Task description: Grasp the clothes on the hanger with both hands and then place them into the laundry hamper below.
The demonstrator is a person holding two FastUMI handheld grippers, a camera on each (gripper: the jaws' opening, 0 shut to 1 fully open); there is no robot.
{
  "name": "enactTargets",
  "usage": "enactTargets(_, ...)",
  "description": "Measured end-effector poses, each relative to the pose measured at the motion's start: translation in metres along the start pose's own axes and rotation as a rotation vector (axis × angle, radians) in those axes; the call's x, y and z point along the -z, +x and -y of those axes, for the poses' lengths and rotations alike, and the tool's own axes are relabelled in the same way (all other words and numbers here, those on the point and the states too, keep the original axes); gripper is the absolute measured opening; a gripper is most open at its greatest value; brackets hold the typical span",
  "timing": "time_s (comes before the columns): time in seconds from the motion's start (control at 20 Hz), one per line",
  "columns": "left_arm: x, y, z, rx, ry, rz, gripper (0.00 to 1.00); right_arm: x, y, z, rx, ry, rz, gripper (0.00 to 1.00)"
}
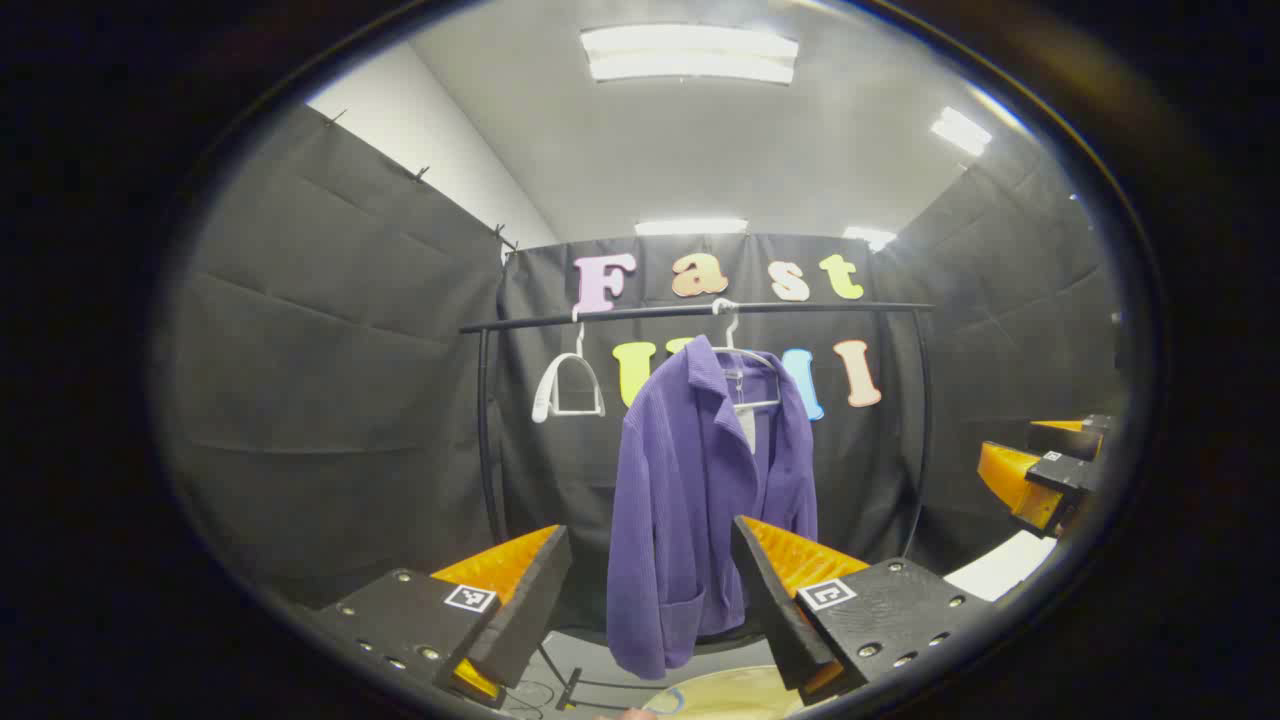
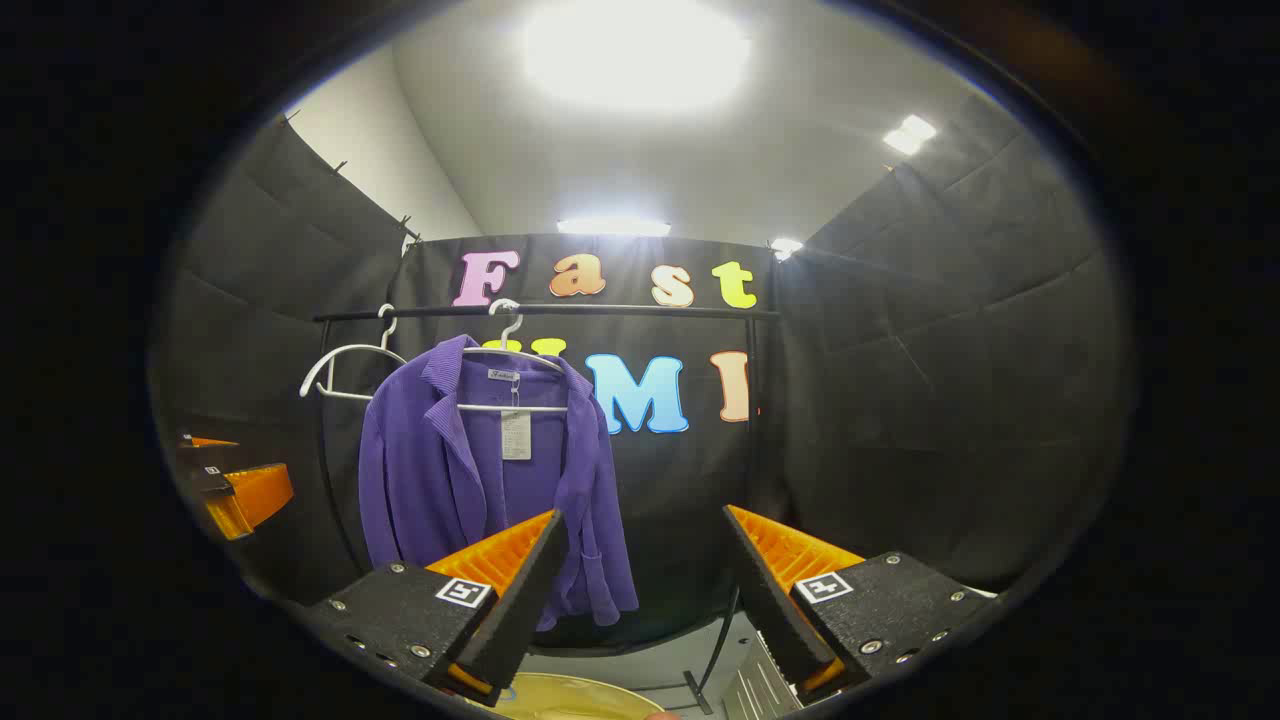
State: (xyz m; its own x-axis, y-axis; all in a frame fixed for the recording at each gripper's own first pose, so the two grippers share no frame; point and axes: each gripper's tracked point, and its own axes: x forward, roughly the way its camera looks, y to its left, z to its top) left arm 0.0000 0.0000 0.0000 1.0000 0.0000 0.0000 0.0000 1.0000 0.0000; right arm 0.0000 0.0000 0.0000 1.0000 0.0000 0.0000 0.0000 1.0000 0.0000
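We stand back from the rail with both tools raised and nothing in either one. Our left gripper has its fingers spread wide, and so does our right gripper; neither touches cloth yet. In the left gripper view the right tool sits off at the far right edge, well apart from the garment.

The purple jacket hangs on a white hanger hooked over the rail, front open, collar folded, a paper tag dangling inside the neck. A second white hanger hangs bare just beside it. Below, at the bottom of each view, a pale rounded rim shows, which we take for the laundry hamper, sitting under the jacket.

We judge the jacket soft, ribbed and fairly light, so it should bunch and drape instead of holding shape, and a shallow pinch may slip off a single layer. We would take it at the two shoulders, one tool each side near the hanger's ends, pinching doubled fabric, then lift so the cloth clears the hanger's arms before lowering it; pulling straight down risks dragging the hanger off the rail
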Motion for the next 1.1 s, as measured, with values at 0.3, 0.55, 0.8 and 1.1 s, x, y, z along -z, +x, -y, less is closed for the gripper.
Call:
enactTargets(0.3, -0.001, 0.0, -0.005, -0.006, 0.009, 0.003, 0.99, 0.001, 0.003, -0.001, -0.011, -0.002, -0.002, 0.94)
enactTargets(0.55, 0.001, 0.002, -0.001, -0.005, 0.013, 0.0, 0.99, 0.003, 0.006, -0.002, -0.01, 0.001, -0.01, 0.95)
enactTargets(0.8, 0.005, 0.004, 0.001, -0.01, 0.016, -0.009, 0.99, 0.005, 0.009, -0.002, -0.012, 0.006, -0.015, 0.94)
enactTargets(1.1, 0.001, 0.019, 0.01, -0.015, 0.016, -0.011, 0.99, 0.007, 0.037, -0.004, -0.028, 0.009, -0.024, 0.94)
